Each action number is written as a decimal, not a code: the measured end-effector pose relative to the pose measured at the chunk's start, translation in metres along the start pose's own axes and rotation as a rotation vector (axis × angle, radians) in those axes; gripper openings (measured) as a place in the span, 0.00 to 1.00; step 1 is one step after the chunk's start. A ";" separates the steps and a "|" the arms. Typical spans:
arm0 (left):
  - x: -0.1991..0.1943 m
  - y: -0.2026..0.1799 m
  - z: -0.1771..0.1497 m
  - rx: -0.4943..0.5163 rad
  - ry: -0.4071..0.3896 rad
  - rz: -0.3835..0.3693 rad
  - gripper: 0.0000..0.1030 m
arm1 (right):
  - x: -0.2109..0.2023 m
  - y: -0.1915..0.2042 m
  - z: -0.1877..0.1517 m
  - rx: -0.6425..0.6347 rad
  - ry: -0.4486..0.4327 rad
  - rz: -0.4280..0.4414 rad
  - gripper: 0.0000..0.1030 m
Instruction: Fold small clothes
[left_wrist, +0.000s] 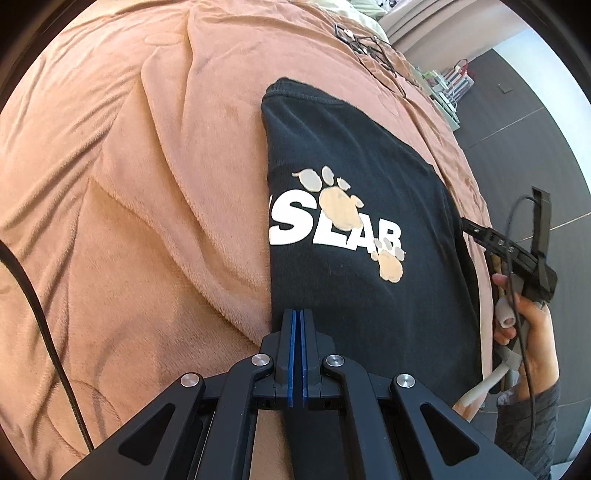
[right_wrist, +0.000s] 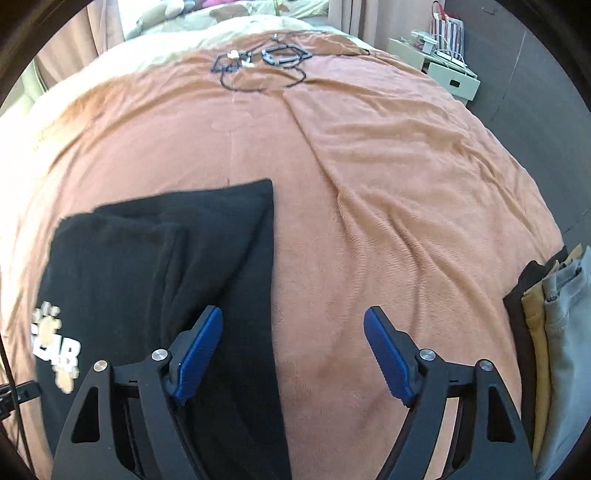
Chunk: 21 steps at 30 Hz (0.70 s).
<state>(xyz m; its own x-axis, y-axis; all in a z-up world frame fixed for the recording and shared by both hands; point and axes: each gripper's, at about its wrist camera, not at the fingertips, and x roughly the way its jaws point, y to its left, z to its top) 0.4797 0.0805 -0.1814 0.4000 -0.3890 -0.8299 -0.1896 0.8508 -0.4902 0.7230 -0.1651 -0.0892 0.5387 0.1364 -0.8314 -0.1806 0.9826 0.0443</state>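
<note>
While the left gripper (left_wrist: 297, 314) keeps its two blue pads pressed flat together with nothing visible between them, its tips sit at the near left edge of a black cotton T-shirt (left_wrist: 354, 229). That shirt lies on a rust-orange plush blanket (left_wrist: 129, 184), stretching away ahead of the left gripper and slightly to its right. It is folded into a long narrow panel with a straight left edge. Across the panel runs white block lettering, cut off at the fold, with tan and grey paw prints (left_wrist: 340, 206) overlapping it.

From the right wrist view, the right gripper (right_wrist: 293, 314) has its blue ribbed pads spread wide, and no cloth is between them. Its left finger hangs over the shirt's right side, where a folded-in layer makes a slanting crease; its right finger hangs over bare blanket. The shirt's straight right edge runs between the two fingers.

Far ahead of the right gripper, a tangle of black cables (right_wrist: 258, 62) lies on the blanket. To its right, at the blanket's edge, sits a stack of folded garments (right_wrist: 546, 314) in dark, mustard and pale grey.
</note>
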 end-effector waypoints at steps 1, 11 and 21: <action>-0.001 0.000 0.001 0.001 -0.003 0.003 0.00 | -0.004 -0.002 -0.001 0.006 -0.012 0.021 0.76; 0.001 0.000 0.007 -0.014 -0.012 0.018 0.00 | 0.008 -0.019 0.007 0.075 0.039 0.380 0.62; 0.007 0.002 0.020 -0.012 -0.015 0.015 0.00 | 0.079 -0.052 0.033 0.269 0.112 0.513 0.24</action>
<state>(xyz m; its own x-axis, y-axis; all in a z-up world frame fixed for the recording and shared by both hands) 0.5000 0.0864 -0.1831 0.4105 -0.3711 -0.8330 -0.2064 0.8519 -0.4813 0.8020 -0.2011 -0.1395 0.3447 0.6031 -0.7194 -0.1717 0.7939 0.5833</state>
